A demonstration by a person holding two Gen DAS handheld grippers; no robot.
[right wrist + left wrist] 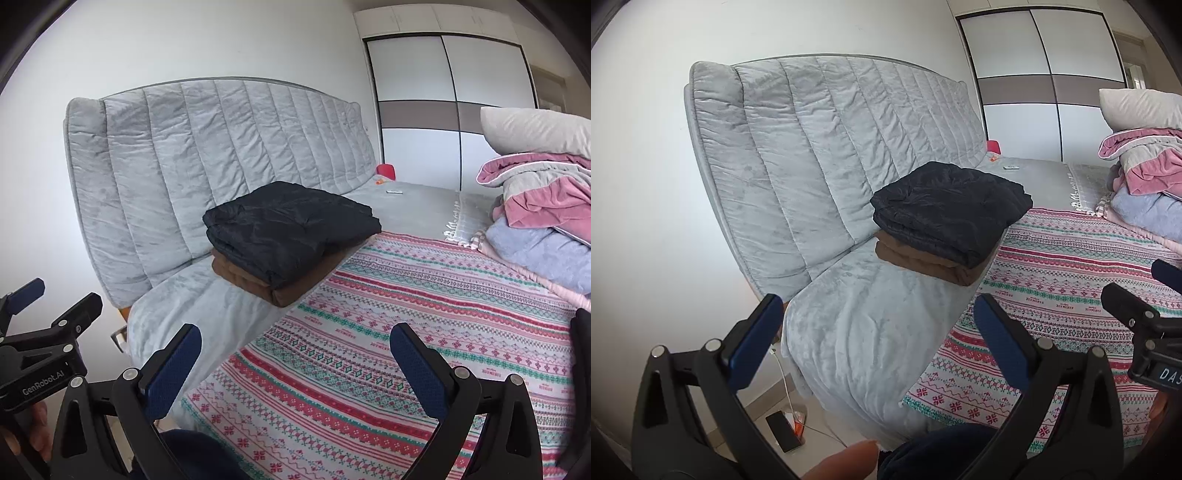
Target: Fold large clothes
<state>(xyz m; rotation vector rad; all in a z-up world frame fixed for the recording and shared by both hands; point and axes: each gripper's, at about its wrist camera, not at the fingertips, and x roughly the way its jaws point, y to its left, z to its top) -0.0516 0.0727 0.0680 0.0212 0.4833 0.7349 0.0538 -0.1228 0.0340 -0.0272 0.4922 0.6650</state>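
Both tongs idle above the bed, between garments.

The left tongs (879,325) and right tongs (295,354) are spread wide and hold nothing. A folded black quilted garment (291,236) lies on a folded brown fleece garment (258,282) at the head of the bed, on its grey plush cover (857,325), beside the red-and-green patterned knit-print bedspread (424,314). Judged between folds: the next move calls for fetching from the unfolded pink-and-grey pile (543,192), well apart. Legible: "GenRobot.AI" and "DAS" on the tongs' bodies; the bedspread's lettering is too small to read.
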